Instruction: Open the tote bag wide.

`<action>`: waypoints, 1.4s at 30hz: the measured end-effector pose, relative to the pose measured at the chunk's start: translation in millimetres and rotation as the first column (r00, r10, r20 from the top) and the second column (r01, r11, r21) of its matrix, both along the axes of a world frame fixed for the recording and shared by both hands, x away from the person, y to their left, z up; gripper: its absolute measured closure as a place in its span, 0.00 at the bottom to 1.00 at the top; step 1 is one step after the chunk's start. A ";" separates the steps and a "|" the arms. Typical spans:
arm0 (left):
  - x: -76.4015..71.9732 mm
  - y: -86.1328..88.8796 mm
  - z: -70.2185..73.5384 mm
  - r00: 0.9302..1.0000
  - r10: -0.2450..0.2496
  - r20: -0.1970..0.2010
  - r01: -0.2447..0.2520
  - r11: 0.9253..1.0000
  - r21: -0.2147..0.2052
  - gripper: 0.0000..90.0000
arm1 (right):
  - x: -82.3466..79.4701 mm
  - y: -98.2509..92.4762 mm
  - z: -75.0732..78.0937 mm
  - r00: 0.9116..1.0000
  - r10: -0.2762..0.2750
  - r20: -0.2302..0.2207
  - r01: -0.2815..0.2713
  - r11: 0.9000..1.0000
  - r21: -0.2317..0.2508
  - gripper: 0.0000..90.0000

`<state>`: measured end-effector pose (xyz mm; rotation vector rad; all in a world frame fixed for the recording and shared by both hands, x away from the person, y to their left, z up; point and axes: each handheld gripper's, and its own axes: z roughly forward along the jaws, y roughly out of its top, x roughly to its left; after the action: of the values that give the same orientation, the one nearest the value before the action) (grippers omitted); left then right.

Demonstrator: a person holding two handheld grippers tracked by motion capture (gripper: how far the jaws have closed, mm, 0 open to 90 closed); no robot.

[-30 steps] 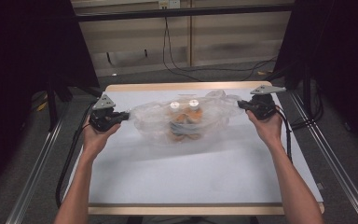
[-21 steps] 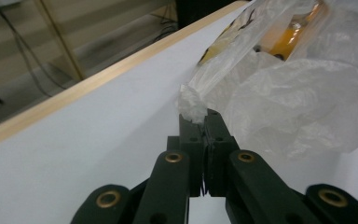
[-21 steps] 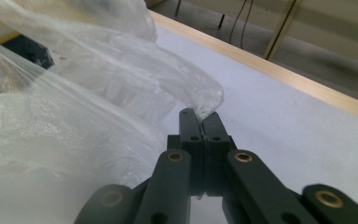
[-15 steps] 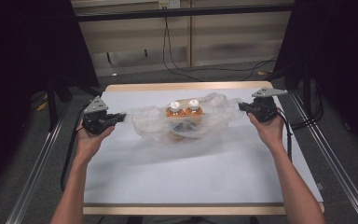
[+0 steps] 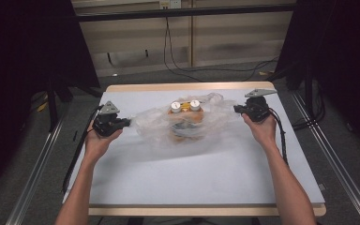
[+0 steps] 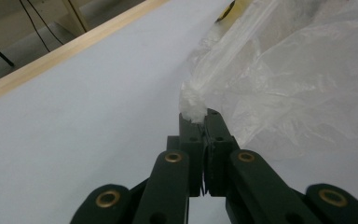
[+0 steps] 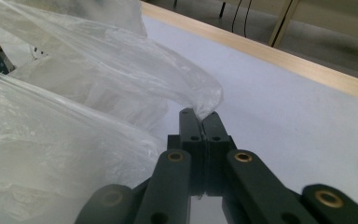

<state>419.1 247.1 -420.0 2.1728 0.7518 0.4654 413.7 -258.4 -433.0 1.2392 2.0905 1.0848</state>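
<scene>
We pinch the clear plastic bag [image 5: 183, 124] at both ends, left hand-held gripper [image 5: 122, 123] and right hand-held gripper [image 5: 238, 109] clamped tight, near the desk's [image 5: 192, 178] far edge.

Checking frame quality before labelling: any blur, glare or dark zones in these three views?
High view: plastic bag smeared by motion, surroundings beyond the table nearly black. Left gripper view: left gripper sharp, bag film soft and bright. Right gripper view: right gripper crisp, near film blurred, no hard glare.
</scene>
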 end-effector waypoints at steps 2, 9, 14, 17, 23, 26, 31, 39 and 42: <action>-1.4 -1.6 -1.1 1.000 -0.010 -0.007 0.010 0.999 0.046 0.98 | -2.1 0.7 0.5 1.000 0.007 -0.001 -0.007 1.000 -0.018 1.00; -2.5 3.5 -5.6 1.000 -0.001 -0.018 0.002 0.997 0.075 0.98 | -13.7 -11.3 -5.3 1.000 0.018 -0.014 -0.019 0.999 -0.033 1.00; -1.3 -2.6 -14.3 0.998 -0.023 -0.054 0.031 0.989 0.148 0.98 | -17.6 -9.2 -15.4 0.997 0.048 -0.053 -0.053 0.994 -0.097 1.00; -0.8 -2.7 -17.6 0.997 -0.030 -0.066 0.039 0.989 0.143 0.98 | -18.8 -10.4 -19.9 0.996 0.058 -0.075 -0.065 0.992 -0.105 1.00; -2.0 -4.1 -27.6 0.994 -0.040 -0.098 0.053 0.990 0.134 0.98 | -21.3 -15.9 -32.7 0.991 0.054 -0.122 -0.063 0.996 -0.068 1.00; -0.9 -4.2 -35.5 0.991 -0.044 -0.128 0.061 0.989 0.133 0.98 | -22.7 -16.9 -35.2 0.989 0.054 -0.139 -0.064 0.995 -0.071 1.00; -2.1 -0.5 -42.3 0.987 -0.050 -0.154 0.069 0.991 0.118 0.98 | -20.4 -17.3 -47.5 0.982 0.066 -0.178 -0.084 0.992 -0.096 1.00; -10.5 -0.3 -50.4 0.980 -0.083 -0.181 0.109 0.984 0.140 0.99 | -26.1 -18.5 -48.3 0.981 0.075 -0.177 -0.096 0.989 -0.114 1.00; -8.9 3.1 -51.8 0.977 -0.078 -0.197 0.100 0.990 0.104 0.98 | -28.0 -20.4 -50.1 0.982 0.067 -0.175 -0.082 0.993 -0.083 1.00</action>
<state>410.2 250.2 -471.7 2.3717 0.7435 0.2589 385.7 -278.8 -483.1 1.2595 2.3054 0.9329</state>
